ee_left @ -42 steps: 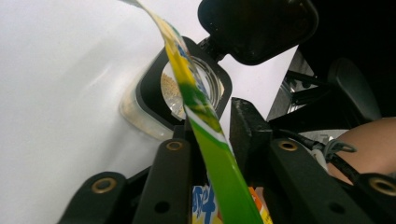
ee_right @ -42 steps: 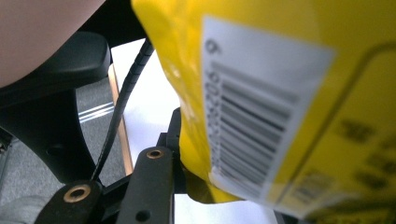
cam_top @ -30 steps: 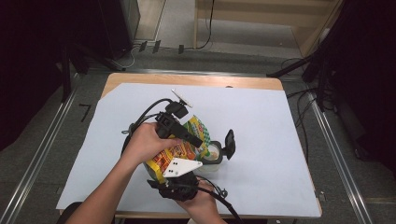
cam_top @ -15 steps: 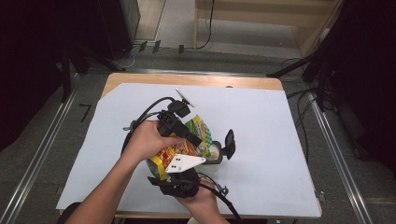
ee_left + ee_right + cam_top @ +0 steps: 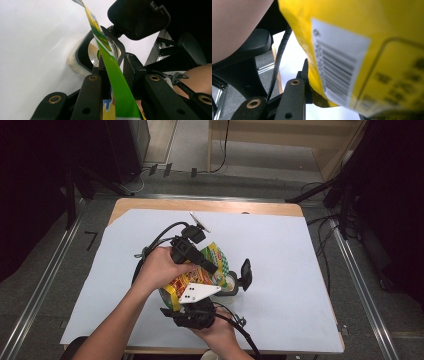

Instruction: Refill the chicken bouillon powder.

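a wooden table (image 5: 150, 205) under a pale sheet stands in a dim room with metal rails on the floor. near its front edge, a crinkly yellow, orange and green snack bag (image 5: 197, 275) is held tilted over a clear plastic container with a black flip lid (image 5: 235, 281). the left tongs (image 5: 200, 262) have just been closing, and the bag's green top edge (image 5: 112, 72) sits between them, pinched. the right tongs (image 5: 190, 295) clench the bag's yellow lower part, where a white barcode label (image 5: 337, 72) shows; its print is too blurred to read.
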Motion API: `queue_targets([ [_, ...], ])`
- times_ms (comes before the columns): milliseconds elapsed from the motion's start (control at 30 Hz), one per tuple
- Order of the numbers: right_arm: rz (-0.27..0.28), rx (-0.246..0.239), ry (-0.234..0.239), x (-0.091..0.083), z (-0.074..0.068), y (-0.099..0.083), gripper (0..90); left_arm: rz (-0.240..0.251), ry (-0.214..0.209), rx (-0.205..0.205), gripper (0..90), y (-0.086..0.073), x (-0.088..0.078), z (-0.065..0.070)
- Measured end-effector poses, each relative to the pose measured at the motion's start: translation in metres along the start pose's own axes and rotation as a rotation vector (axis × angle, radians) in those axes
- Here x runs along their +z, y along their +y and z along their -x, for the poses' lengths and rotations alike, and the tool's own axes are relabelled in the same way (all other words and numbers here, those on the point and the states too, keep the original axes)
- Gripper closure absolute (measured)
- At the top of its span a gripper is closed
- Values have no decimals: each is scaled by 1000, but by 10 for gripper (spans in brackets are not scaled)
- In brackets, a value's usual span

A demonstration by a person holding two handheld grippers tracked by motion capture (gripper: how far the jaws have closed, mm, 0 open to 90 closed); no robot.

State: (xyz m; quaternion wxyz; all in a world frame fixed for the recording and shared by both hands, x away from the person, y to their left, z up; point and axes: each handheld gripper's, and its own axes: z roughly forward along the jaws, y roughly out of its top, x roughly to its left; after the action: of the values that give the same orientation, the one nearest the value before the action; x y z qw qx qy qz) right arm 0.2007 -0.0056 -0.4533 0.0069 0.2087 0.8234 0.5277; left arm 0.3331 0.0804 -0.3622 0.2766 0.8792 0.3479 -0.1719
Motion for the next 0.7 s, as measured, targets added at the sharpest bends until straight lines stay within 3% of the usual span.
queue_targets([
  [167,-2,7,-7,0,0,0,702,9,5,-4,778,0,0,0],
  [467,1,18,-9,1,2,0,704,32,-34,-35,731,-1,-1,-5],
  [567,15,29,-9,0,4,1,704,42,-11,-21,694,-2,-2,0],
  [700,20,62,0,-3,7,3,703,38,18,-2,727,-2,-1,1],
])
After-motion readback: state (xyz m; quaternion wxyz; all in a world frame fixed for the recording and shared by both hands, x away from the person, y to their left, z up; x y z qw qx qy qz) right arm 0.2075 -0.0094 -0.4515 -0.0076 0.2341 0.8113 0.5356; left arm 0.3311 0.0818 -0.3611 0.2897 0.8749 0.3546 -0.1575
